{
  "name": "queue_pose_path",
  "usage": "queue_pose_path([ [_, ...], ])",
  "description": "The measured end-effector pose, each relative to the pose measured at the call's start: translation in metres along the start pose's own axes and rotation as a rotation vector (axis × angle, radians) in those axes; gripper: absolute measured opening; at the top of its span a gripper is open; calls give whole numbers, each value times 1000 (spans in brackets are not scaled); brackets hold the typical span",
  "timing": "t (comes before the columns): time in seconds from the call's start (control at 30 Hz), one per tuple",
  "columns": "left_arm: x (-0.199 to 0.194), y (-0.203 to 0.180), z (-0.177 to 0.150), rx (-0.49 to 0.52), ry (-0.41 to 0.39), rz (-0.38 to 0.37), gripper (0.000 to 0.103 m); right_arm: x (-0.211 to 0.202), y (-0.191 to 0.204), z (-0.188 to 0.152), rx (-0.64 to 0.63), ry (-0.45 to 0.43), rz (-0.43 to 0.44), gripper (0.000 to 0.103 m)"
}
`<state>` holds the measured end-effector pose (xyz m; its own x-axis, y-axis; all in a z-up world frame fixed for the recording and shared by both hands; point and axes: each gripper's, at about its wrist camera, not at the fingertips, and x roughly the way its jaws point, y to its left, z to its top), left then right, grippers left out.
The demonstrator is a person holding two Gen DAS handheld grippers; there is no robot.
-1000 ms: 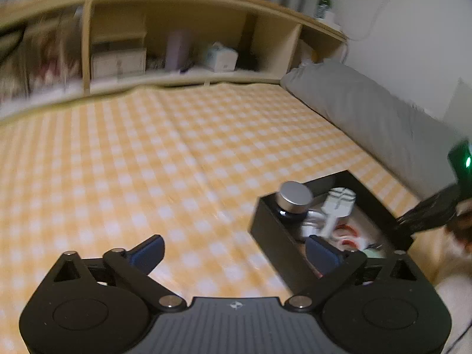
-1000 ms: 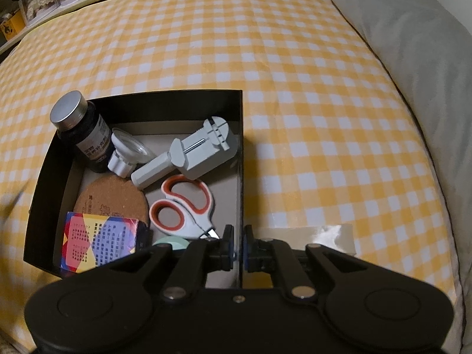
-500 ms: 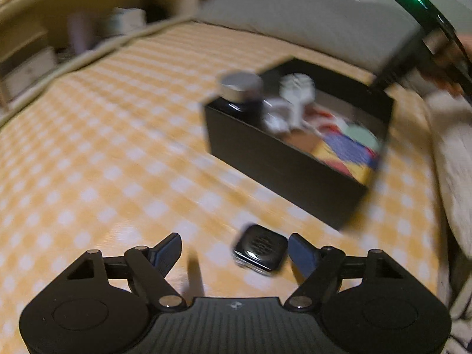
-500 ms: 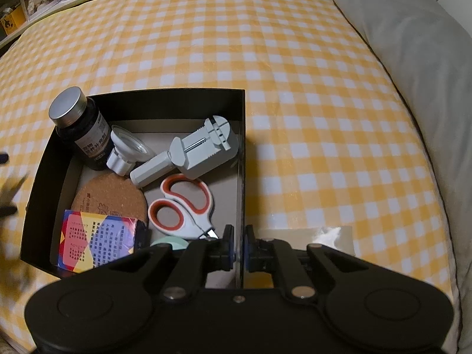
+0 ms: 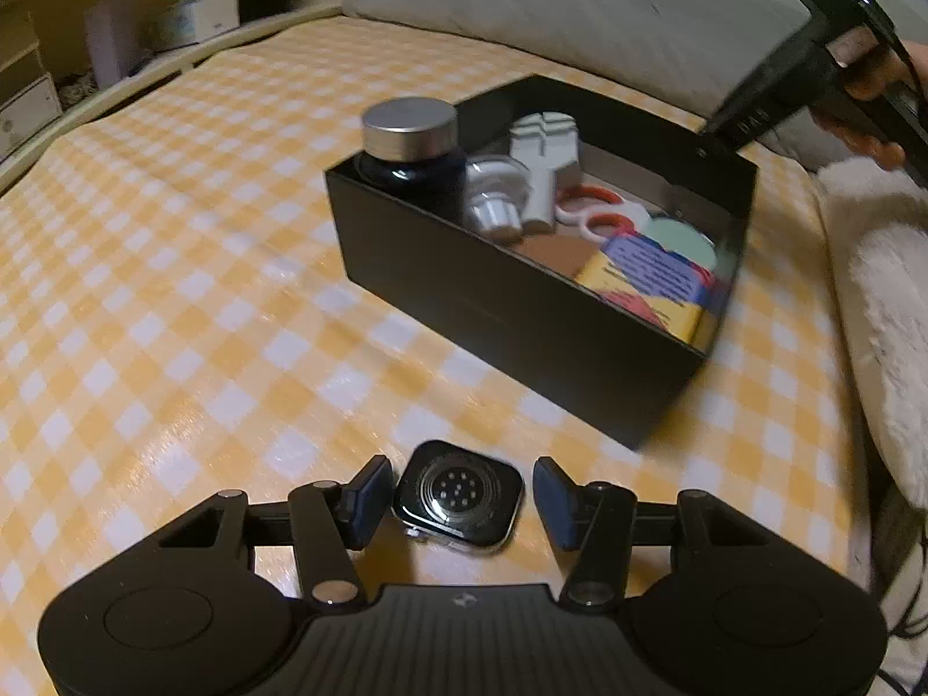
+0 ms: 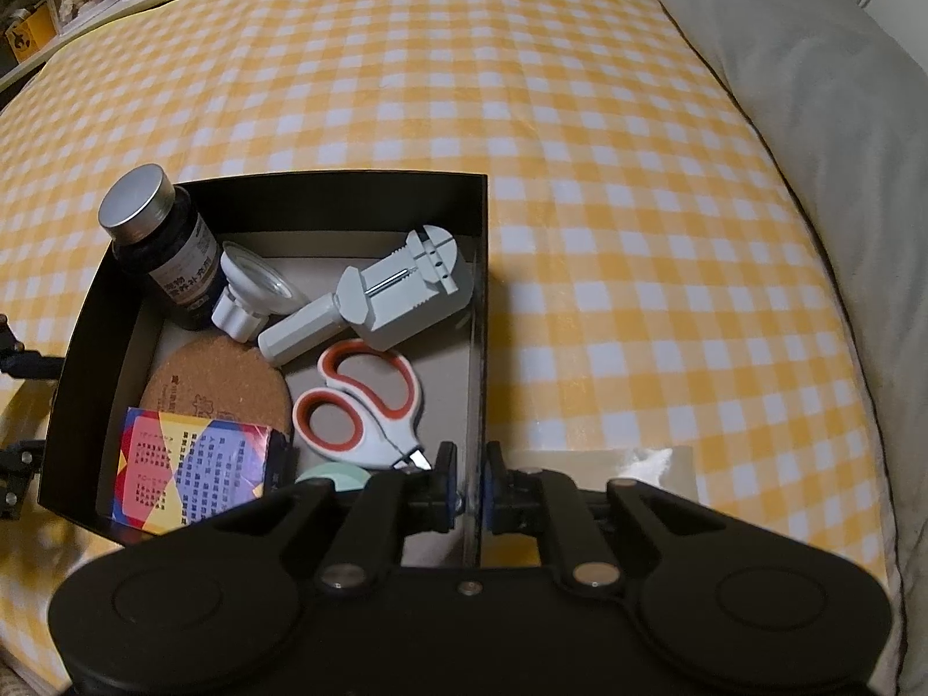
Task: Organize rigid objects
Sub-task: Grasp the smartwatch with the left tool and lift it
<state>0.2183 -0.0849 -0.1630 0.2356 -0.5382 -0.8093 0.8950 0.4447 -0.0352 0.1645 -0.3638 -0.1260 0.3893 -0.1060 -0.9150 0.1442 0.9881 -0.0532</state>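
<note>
A black smartwatch body (image 5: 458,496) lies face down on the yellow checked cloth (image 5: 174,290), in front of the black box (image 5: 510,313). My left gripper (image 5: 461,496) straddles it and its jaws are closing. The left pad sits close beside the watch, and a gap shows at the right pad. My right gripper (image 6: 468,481) has the box's right wall (image 6: 478,348) between its pads, and its jaws are easing open slightly. In the left wrist view the right gripper (image 5: 710,139) meets the box's far rim. The box (image 6: 348,197) holds a dark bottle (image 6: 168,243), a grey watch tool (image 6: 400,296) and scissors (image 6: 359,400).
Also in the box are a cork coaster (image 6: 214,383), a colourful packet (image 6: 191,470) and a small white loupe (image 6: 255,290). A grey pillow (image 6: 812,116) runs along the right. Fluffy white fabric (image 5: 881,301) lies beside the box, and wooden shelves (image 5: 116,40) stand at the back.
My left gripper swung down toward the cloth and its jaws narrowed around the watch. The right gripper stayed at the box wall, its pads a little wider apart.
</note>
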Motion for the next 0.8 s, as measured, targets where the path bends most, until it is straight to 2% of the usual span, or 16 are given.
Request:
queue_pose_path([
  [0.27, -5, -9, -4, 11, 44, -62, 55, 1, 0, 0, 1, -1, 1, 10],
  [0.5, -1, -6, 1, -147, 33, -31, 55, 2, 1, 0, -8, 0, -5, 11],
  [0.6, 1, -12, 2, -99, 43, -14, 55, 2, 4, 0, -14, -1, -5, 12],
  [0.7, 2, -16, 3, -72, 49, 0, 48, 2, 4, 0, -14, 0, -5, 11],
  [0.8, 0, -15, 3, -64, 48, 16, 48, 2, 4, 0, -6, -3, -12, 7],
])
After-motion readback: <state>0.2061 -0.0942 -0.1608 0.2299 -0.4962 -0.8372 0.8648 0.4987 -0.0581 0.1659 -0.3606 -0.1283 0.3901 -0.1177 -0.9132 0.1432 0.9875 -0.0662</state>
